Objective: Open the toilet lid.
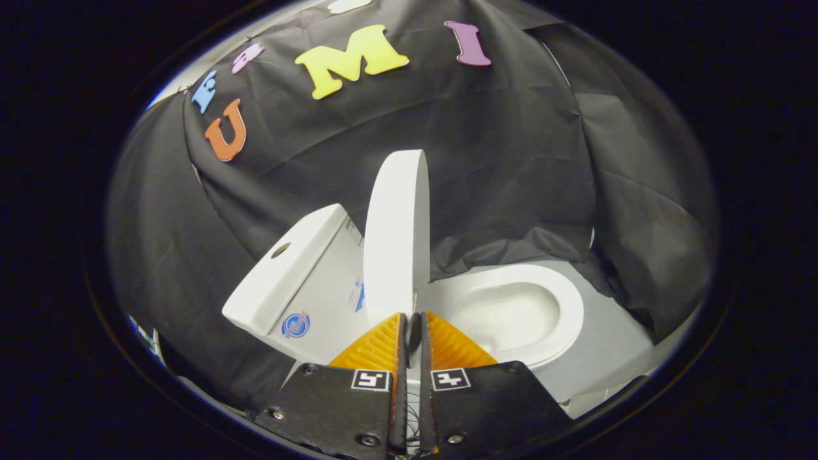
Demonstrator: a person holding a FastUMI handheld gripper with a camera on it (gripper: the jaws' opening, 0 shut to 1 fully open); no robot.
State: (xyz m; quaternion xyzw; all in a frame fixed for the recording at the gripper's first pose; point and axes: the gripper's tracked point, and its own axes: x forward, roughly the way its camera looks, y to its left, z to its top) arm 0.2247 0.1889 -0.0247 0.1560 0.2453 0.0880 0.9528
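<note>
Gripper view: the toilet lid (397,233) stands upright, seen nearly edge-on, so its inner face is hard to make out. The cistern (285,268) sits behind the lid, and the open seat and bowl (511,313) lie on the lid's other side. The gripper (412,317) is right at the lid's lower edge, fingers nearly together with a thin gap; can't tell if they pinch it.

The raised lid (396,236) blocks the closed jaws' path; the bowl (511,313) lies open.
</note>
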